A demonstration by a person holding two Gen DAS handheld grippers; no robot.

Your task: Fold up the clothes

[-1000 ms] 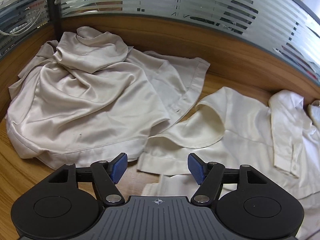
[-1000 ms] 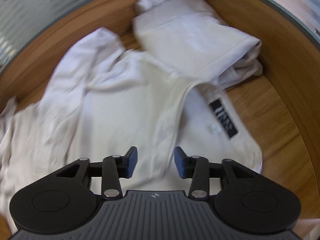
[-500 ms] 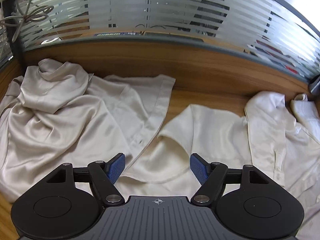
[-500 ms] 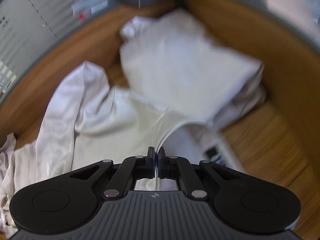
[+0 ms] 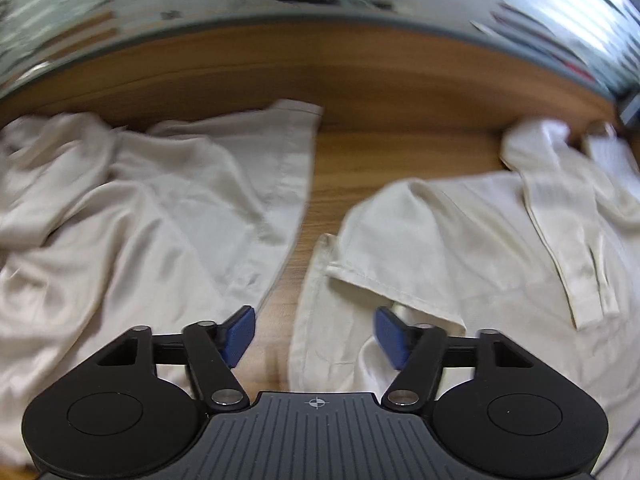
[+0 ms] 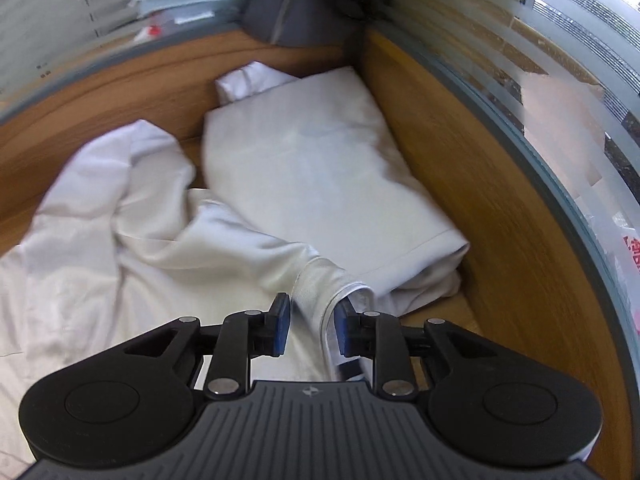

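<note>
Now, a white cotton shirt (image 6: pixel 120 280) spread on the wooden worktop (image 5: pixel 400 152).
Its collar (image 6: pixel 320 284) is seen between the opening jaws of the right gripper (image 6: pixel 309 322); beside its hem, the left gripper (image 5: pixel 315 334) is closing, jaws spread, nothing pinched.

Right claw (image 6: pixel 310 330) at bottom centre, blue pads (image 6: pixel 282 322) a little apart and opening. Collar edge of a white shirt (image 6: pixel 132 264) runs between the pads; can't tell whether the pads press it. The shirt lies rumpled over the left and near part of the wooden worktop (image 6: pixel 464 320), one sleeve (image 6: pixel 120 164) bunched toward the far left. Folded white garment (image 6: pixel 312 184) sits far right, against the wooden partition (image 6: pixel 472 184), its near corner just beside the shirt collar. Dark label patch partly visible under the right finger. Frosted striped glass (image 6: pixel 568 92) above the partition on right and far left. Grey object (image 6: pixel 296 12) in the far corner, blurred.
</note>
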